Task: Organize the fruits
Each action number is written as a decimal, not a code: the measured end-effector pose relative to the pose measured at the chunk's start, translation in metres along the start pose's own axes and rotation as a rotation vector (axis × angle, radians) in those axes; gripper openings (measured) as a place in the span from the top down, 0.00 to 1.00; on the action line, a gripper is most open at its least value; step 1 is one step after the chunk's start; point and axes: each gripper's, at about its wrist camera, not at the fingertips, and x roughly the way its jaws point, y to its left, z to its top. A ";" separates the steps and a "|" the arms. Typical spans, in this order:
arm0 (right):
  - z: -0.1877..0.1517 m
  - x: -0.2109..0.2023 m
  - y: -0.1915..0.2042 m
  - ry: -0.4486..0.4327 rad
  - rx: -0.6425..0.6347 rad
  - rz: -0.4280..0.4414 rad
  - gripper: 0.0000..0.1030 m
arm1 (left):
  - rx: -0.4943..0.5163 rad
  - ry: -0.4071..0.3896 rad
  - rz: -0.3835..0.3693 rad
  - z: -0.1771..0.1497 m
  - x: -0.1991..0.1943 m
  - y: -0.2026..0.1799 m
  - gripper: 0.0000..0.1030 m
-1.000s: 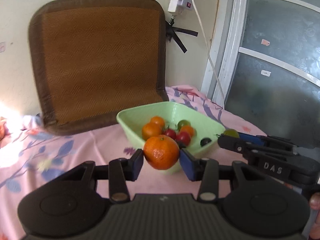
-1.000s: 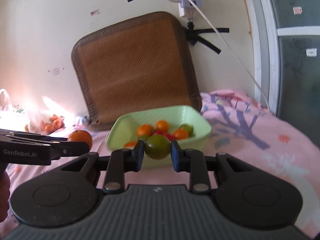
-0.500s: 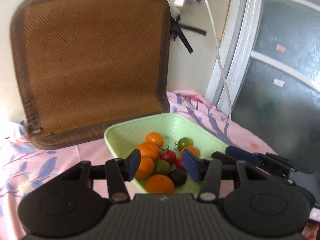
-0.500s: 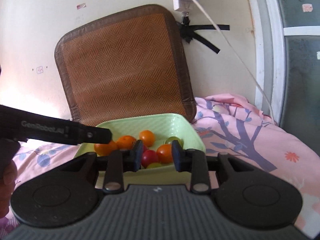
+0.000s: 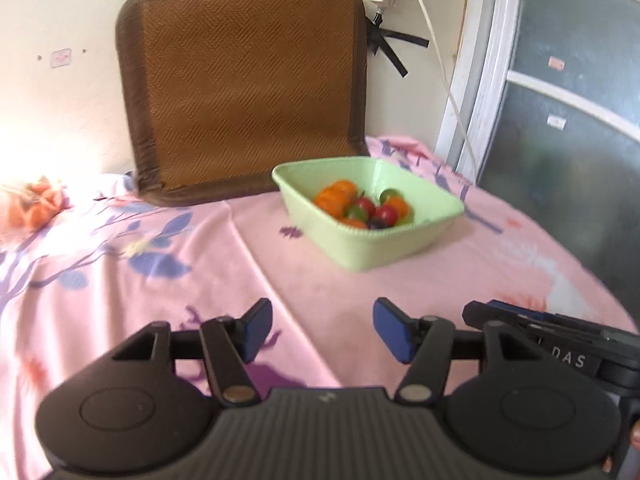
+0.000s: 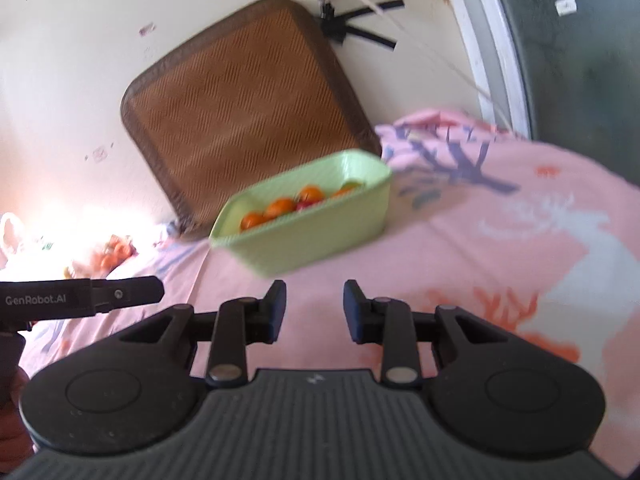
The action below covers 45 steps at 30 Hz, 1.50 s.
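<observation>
Fingers of both grippers point(image 5: 322, 330) point(image 6: 315, 310) gape empty over pink cloth point(image 5: 160, 280), short of the fruit-filled green basin point(image 5: 400, 248).

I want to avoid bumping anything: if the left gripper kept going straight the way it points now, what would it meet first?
Probably the green bowl of fruit. The left gripper is open and empty over the pink cloth, and the bowl's near wall sits just right of its centre line. Depth is unclear; angled downward, it would meet the cloth first.

Left hand-held gripper point(image 5: 322, 330) and right hand-held gripper point(image 6: 315, 311) hover side by side, jaws apart, empty.
</observation>
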 end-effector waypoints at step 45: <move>-0.032 -0.039 0.031 0.076 0.065 0.006 0.53 | -0.001 0.011 0.220 -0.039 -0.043 0.003 0.00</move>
